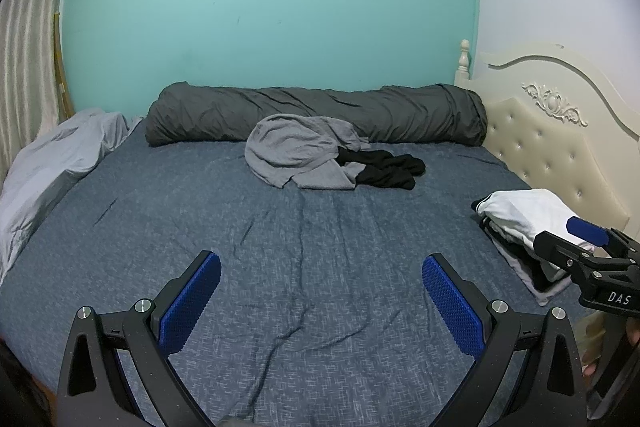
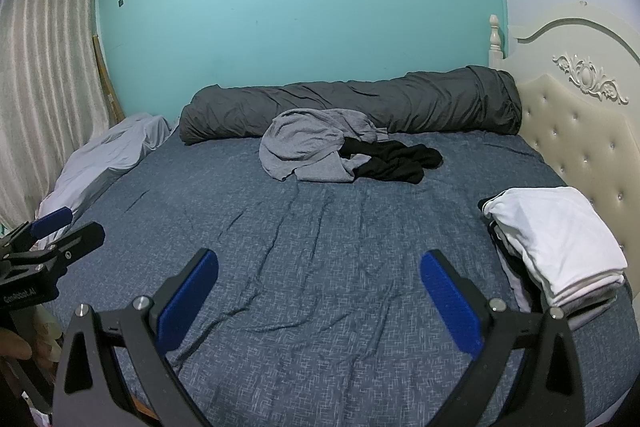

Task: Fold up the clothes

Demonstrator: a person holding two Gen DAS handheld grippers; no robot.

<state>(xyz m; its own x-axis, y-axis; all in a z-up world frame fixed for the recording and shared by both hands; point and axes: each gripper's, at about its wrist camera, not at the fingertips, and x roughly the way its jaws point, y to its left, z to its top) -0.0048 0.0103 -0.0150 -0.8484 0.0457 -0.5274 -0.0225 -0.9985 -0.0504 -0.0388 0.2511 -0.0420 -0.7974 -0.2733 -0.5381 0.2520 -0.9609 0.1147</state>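
Left wrist view: left hand-held gripper (image 1: 321,301) released, jaws spread wide above the near part of the bed (image 1: 280,267), grasping nothing. Crumpled grey garment (image 1: 298,153) lies at the far centre, just in front of a rolled dark duvet (image 1: 316,113) whose long axis runs left to right; black garment (image 1: 390,167) touches its right side. Folded stack (image 1: 520,223), white on top, sits at right near the headboard (image 1: 560,131).

Right wrist view: right hand-held gripper (image 2: 319,301) likewise released and empty. Grey garment (image 2: 308,151) and black garment (image 2: 400,161) lie far centre; folded stack (image 2: 556,243) at right.
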